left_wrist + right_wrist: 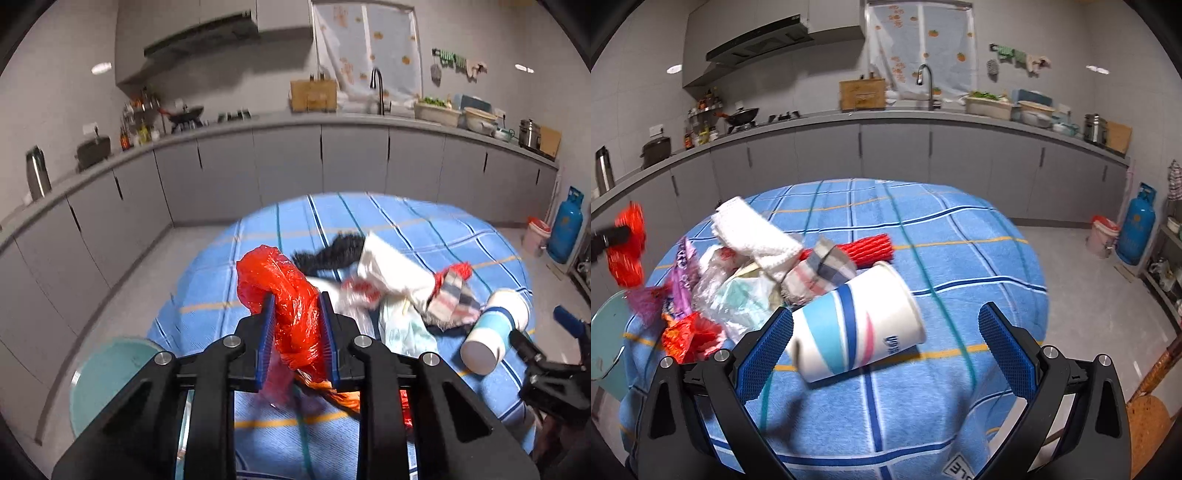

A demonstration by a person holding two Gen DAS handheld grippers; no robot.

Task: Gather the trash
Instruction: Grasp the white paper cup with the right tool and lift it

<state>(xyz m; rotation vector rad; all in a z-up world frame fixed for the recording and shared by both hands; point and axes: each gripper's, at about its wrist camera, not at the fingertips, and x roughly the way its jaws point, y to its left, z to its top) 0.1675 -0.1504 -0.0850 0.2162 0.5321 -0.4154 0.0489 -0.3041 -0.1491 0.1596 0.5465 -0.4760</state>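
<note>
Home kitchen: range hood point(757, 44), wok point(742, 115), sink faucet point(926, 86), grey cabinets point(894, 151).

- Grey kitchen walls point(1052, 40), with a range hood point(759, 44) upper left.
- A long grey counter point(886, 116) over grey cabinets point(894, 155) curves along the back.
- A window with an orange-print curtain point(919, 48) sits behind the faucet point(925, 85).
- A wok point(742, 116) rests on the stove.
- A blue gas cylinder point(1139, 225) and a bucket point(1102, 236) stand on the pale floor point(1089, 295) at right.
- A blue plaid cloth covers the round tabletop point(942, 251).
</note>
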